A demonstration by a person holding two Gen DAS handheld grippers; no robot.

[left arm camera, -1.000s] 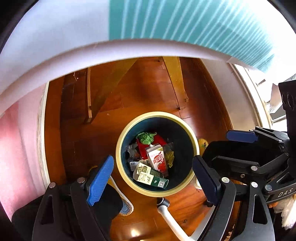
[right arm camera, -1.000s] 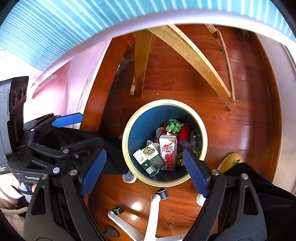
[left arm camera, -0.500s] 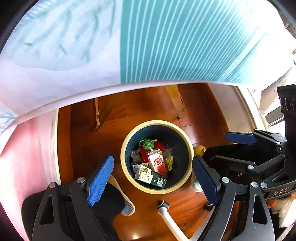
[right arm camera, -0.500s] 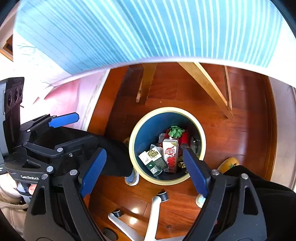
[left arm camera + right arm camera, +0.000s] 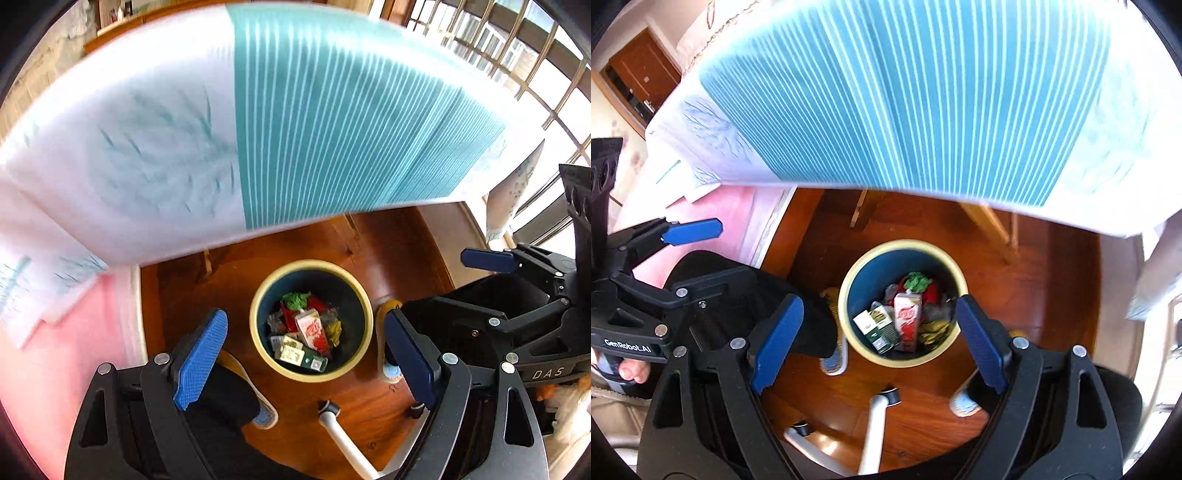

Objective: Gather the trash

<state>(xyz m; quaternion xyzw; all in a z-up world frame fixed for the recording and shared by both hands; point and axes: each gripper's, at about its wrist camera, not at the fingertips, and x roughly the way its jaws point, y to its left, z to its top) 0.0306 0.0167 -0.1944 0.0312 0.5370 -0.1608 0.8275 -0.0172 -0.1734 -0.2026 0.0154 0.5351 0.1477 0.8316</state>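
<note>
On the floor, below the surface edge: a round trash bin (image 5: pixel 360 354) with a pale yellow rim and dark blue inside stands on the wooden floor (image 5: pixel 391 254).
Bin contents: a red and white drink carton (image 5: pixel 312 330) lies near the middle, a green and white box (image 5: pixel 295 355) at its 7 o'clock, a crumpled green scrap (image 5: pixel 295 300) at its 12 o'clock; other bits around them are too small to name.
Surface: covered by a cloth (image 5: pixel 332 122) with teal and white stripes and a pale leaf print, filling the upper half of both views, blurred.
Left tool (image 5: pixel 306 354): its blue pads are wide apart with nothing between them; the bin shows in the gap, far below.
Right tool (image 5: pixel 877 332): also spread wide and empty, the bin again framed between its pads.
Seen across: from the left camera the right tool sits at 3 o'clock; from the right camera the left tool sits at 9 o'clock, a hand (image 5: pixel 626 369) gripping its handle.
Beside the bin: a slippered foot (image 5: pixel 255 395) at its 8 o'clock and another (image 5: pixel 386 343) at its 3 o'clock, close to the rim.
Nearest the viewer: a white chair base (image 5: pixel 871 417) with castors, at 6 o'clock.
</note>
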